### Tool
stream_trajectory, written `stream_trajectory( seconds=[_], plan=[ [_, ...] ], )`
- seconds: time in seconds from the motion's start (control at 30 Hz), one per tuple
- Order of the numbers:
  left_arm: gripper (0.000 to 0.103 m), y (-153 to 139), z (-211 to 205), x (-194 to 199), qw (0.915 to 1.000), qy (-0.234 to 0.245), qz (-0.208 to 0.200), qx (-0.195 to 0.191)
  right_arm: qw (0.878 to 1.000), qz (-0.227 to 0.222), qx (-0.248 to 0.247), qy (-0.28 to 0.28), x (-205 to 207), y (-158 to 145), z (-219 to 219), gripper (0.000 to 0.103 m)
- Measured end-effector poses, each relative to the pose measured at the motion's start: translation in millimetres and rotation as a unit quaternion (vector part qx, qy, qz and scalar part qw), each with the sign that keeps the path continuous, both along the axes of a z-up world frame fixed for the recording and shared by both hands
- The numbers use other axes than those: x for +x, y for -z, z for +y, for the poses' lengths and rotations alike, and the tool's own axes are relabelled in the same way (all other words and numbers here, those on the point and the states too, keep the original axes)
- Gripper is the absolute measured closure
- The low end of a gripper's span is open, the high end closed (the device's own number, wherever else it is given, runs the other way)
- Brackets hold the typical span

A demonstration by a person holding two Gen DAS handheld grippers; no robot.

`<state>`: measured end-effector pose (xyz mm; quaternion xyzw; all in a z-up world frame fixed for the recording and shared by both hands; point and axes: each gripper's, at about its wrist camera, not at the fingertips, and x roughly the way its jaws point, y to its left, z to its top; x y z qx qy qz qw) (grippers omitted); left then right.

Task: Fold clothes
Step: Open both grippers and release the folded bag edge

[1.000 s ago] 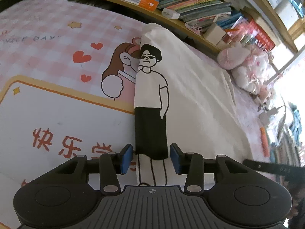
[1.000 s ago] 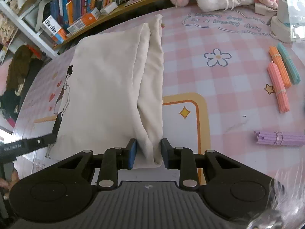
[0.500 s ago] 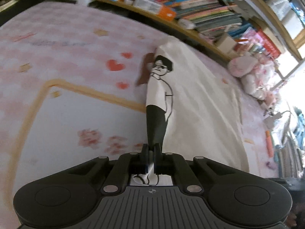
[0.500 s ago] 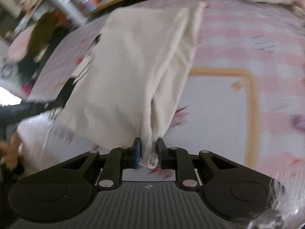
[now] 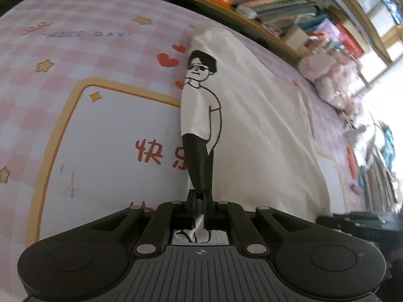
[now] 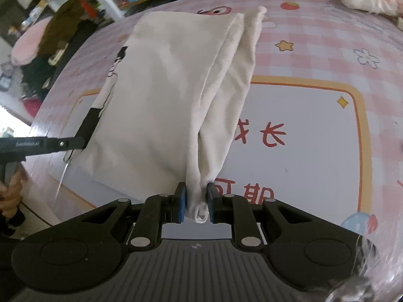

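Note:
A cream T-shirt [image 5: 254, 115] with a black-and-white cartoon figure [image 5: 201, 105] printed on it lies folded lengthwise on the pink checked mat [image 5: 83, 58]. My left gripper [image 5: 199, 201] is shut on the near corner at the printed edge. In the right wrist view the same T-shirt [image 6: 173, 95] stretches away from me, and my right gripper [image 6: 197, 200] is shut on the bunched near corner of its other edge. The left gripper's black fingers [image 6: 63, 144] show at the shirt's left corner there, with a hand behind them.
A low shelf packed with books [image 5: 264, 2] runs along the far side of the mat. Pink plush toys [image 5: 332, 75] and small clutter sit at the right. The mat's white centre panel [image 6: 302, 130] with red characters lies beside the shirt.
Both grippers closed on the shirt's near corners, the left from wide open. Both hands then dragged the shirt sideways across the mat, uncovering the red characters.

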<state>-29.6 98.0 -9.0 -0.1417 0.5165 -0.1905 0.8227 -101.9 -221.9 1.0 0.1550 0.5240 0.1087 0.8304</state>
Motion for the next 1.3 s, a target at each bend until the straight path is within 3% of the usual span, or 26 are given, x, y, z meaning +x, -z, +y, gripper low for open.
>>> stream_trajectory(
  seconds=[0.13,0.2,0.37,0.47,0.63,0.77,0.97,1.3],
  plan=[
    [0.086,-1.6,9.5,12.1,0.9989,0.043,0.009,-0.018,0.999,-0.002,-0.021,0.033,-4.1,-2.7,10.3,0.086],
    [0.075,-6.7,14.4,24.6,0.9982,0.054,-0.006,-0.024,0.998,-0.003,-0.034,0.051,-6.6,-3.9,16.2,0.085],
    [0.062,-19.0,23.6,57.7,0.995,0.082,-0.044,-0.036,0.993,-0.012,-0.078,0.091,-12.2,-5.5,33.8,0.083],
    [0.052,-22.8,21.4,83.9,0.9931,0.096,-0.064,-0.023,0.987,-0.015,-0.099,0.125,-16.9,-5.6,42.0,0.08],
    [0.051,-19.3,21.1,128.7,0.9916,0.104,-0.075,-0.018,0.973,-0.013,-0.128,0.189,-20.0,-7.1,56.7,0.074],
    [0.05,-16.1,22.3,155.2,0.9914,0.092,-0.082,-0.045,0.963,-0.024,-0.16,0.216,-21.1,-15.8,73.0,0.072],
    [0.048,-7.9,21.7,182.6,0.991,0.078,-0.068,-0.084,0.954,-0.049,-0.21,0.208,-18.3,-31.8,95.8,0.071],
    [0.048,12.4,11.9,224.4,0.9894,0.063,-0.041,-0.124,0.952,-0.007,-0.223,0.211,-6.4,-16.6,97.9,0.072]
  ],
)
